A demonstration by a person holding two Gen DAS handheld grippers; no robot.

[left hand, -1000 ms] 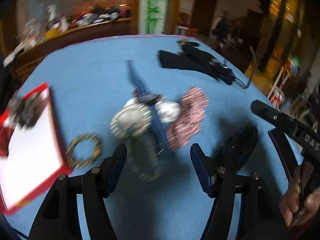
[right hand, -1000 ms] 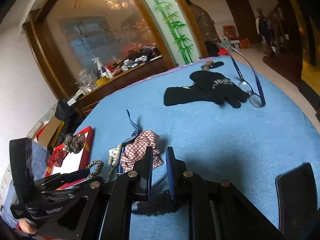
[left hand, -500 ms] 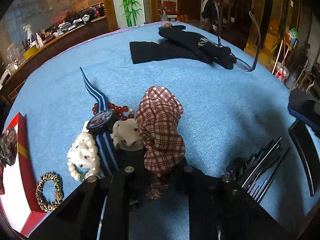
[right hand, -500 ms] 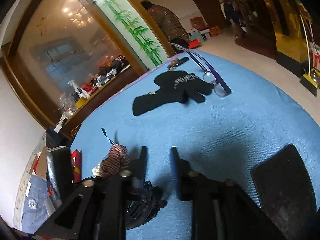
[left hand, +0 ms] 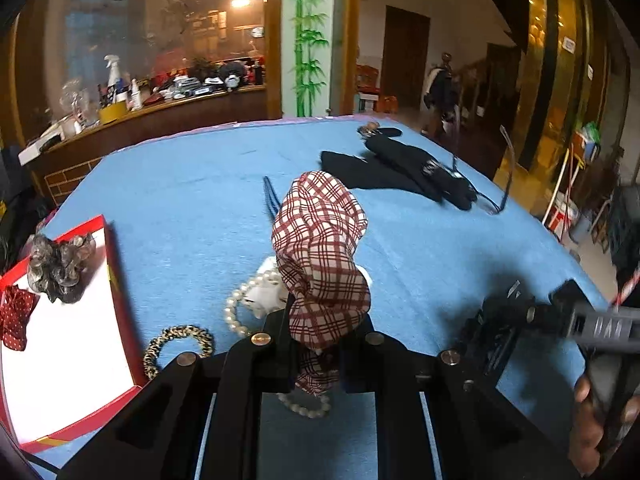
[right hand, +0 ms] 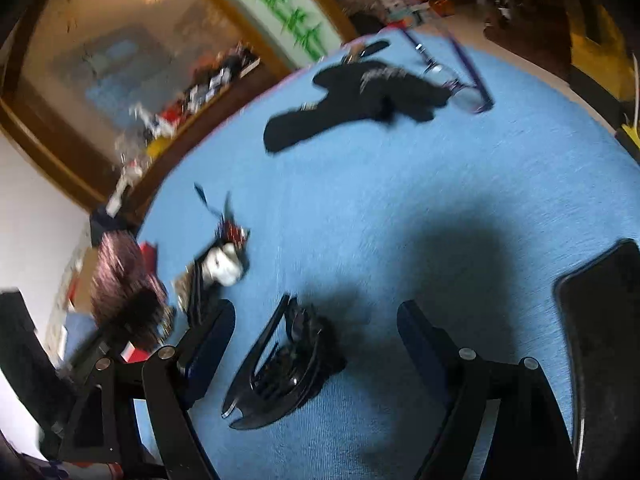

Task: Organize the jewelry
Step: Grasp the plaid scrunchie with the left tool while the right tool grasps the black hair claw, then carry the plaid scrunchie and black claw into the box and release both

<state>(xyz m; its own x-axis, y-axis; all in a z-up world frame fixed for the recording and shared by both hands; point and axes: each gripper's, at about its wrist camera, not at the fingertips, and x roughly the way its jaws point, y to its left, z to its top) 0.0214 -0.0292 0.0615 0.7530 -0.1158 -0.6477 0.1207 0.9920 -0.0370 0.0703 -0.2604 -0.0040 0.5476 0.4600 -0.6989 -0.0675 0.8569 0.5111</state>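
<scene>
My left gripper (left hand: 316, 354) is shut on a red plaid scrunchie (left hand: 322, 256) and holds it up above the blue table. Below it lie a pearl bracelet (left hand: 240, 308), a leopard hair tie (left hand: 176, 346) and a beaded bracelet (left hand: 306, 406). A red box with a white inside (left hand: 68, 344) at the left holds a grey scrunchie (left hand: 60, 266) and a red bow (left hand: 16, 316). My right gripper (right hand: 316, 344) is open, with a black hair claw (right hand: 284, 372) lying on the table between its fingers. The lifted scrunchie shows blurred in the right wrist view (right hand: 124, 280).
Black gloves (left hand: 400, 168) and purple glasses (right hand: 460, 76) lie at the far side of the blue table (left hand: 180, 184). A black phone (right hand: 600, 320) lies at the right. The right gripper shows at the right of the left wrist view (left hand: 576, 320). A wooden counter stands behind.
My left gripper closed on the plaid scrunchie and lifted it off the jewelry pile. My right gripper opened and let the black hair claw down onto the table.
</scene>
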